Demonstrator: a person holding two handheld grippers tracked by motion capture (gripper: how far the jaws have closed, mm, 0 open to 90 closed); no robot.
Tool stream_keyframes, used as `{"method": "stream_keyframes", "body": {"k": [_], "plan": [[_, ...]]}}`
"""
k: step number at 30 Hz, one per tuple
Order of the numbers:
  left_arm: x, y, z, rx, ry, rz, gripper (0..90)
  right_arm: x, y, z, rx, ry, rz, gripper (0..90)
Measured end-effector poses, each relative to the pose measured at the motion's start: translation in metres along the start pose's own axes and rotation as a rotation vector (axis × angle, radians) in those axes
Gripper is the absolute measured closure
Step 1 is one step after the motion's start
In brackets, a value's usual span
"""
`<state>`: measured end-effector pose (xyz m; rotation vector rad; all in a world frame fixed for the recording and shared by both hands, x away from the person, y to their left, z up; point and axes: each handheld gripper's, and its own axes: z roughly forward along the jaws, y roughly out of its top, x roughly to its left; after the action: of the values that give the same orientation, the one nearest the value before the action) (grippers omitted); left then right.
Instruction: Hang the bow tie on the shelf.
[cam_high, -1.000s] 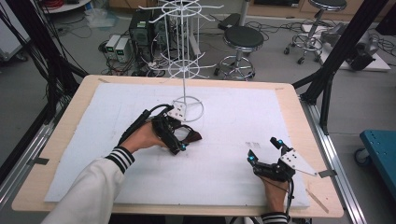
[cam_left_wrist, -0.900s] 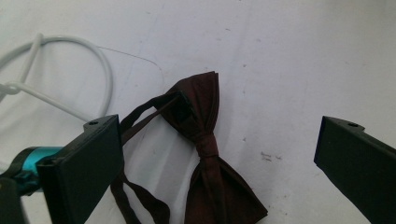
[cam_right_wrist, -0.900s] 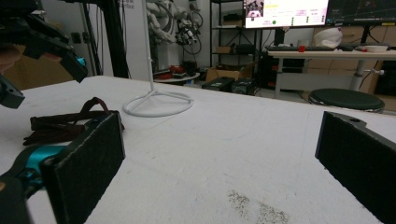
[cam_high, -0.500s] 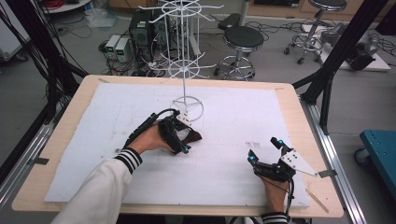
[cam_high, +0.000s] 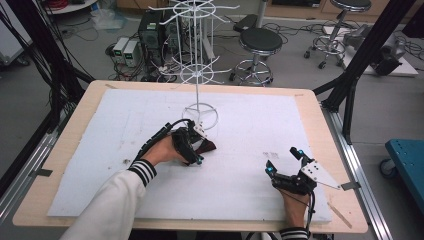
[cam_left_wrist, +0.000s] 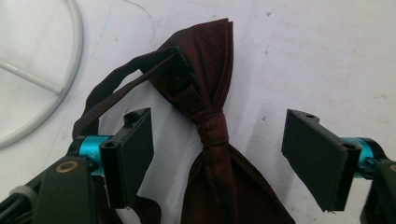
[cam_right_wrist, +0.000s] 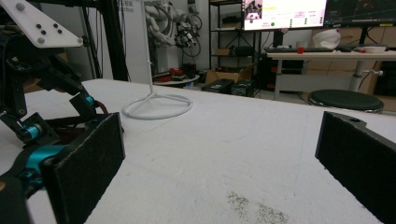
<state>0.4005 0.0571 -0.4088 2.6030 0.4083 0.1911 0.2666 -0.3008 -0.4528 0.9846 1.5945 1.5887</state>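
A dark maroon bow tie (cam_left_wrist: 212, 116) lies flat on the white sheet covering the worktop (cam_high: 310, 107), just in front of the round base of a white wire display stand (cam_high: 199, 75). In the left gripper view its knotted middle sits between the two black jaws of the left gripper (cam_left_wrist: 229, 154), which stand wide apart on either side and touch nothing; the pleated wings run away from and toward the camera, and the tie's dark strap (cam_left_wrist: 116, 88) loops off to the left, near the stand's base ring (cam_left_wrist: 56, 88). From the high view the left gripper (cam_high: 192, 150) is lowered over the bow tie (cam_high: 207, 146), with the hand behind it. The right gripper (cam_high: 284, 162) rests well apart, near the worktop's right front edge, its jaws spread wide and holding nothing. In the right gripper view only bare white sheet lies between them.
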Motion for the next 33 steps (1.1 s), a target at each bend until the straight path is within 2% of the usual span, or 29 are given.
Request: {"method": "stream_keyframes", "body": {"k": [6,7,9,10,11,13,14,16,17,18,23,33], "plan": [[0.0015,0.0004,0.0031,0.021,-0.009,-0.032,35.6,-0.0001,0.0001,0.0001,0.001,0.001,-0.002,0.7],[0.0017,0.0006,0.0033,0.03,-0.013,-0.035,36.2,-0.0001,0.0001,0.0001,0.0,0.001,-0.003,0.7],[0.0014,0.0004,0.0049,0.045,-0.013,-0.049,44.1,0.0002,0.0001,0.0,0.003,0.0,-0.003,0.7],[0.0014,0.0006,0.0057,0.06,-0.007,-0.058,44.1,0.0002,0.0001,0.0,0.003,0.0,-0.003,0.7],[0.0017,0.0004,0.0065,0.074,-0.007,-0.076,52.4,0.0003,0.0001,0.0,0.001,0.001,-0.002,0.7],[0.0025,0.001,0.0053,0.069,0.003,-0.127,55.3,0.0003,0.0001,-0.0001,0.003,0.0,-0.002,0.7],[0.0021,0.001,0.0049,0.063,0.012,-0.135,68.6,0.0003,0.0001,0.0,0.002,0.001,-0.003,0.7],[0.0022,0.0009,0.0048,0.07,0.012,-0.132,73.5,0.0002,0.0001,0.0,0.002,0.0,-0.004,0.7],[0.0012,0.0012,0.0049,0.068,0.015,-0.14,74.2,0.0003,0.0001,0.0,0.002,0.001,-0.003,0.7],[0.0015,0.0017,0.0043,0.076,0.015,-0.124,74.2,0.0003,0.0001,0.0,0.002,0.001,-0.003,0.7],[-0.0012,0.0026,0.004,0.081,0.027,-0.107,75.6,0.0007,0.0,-0.0002,0.005,0.002,0.0,0.7],[-0.0054,0.0035,0.002,0.072,0.016,-0.085,76.2,0.0006,0.0,-0.0002,0.005,0.002,0.0,0.7]]}}
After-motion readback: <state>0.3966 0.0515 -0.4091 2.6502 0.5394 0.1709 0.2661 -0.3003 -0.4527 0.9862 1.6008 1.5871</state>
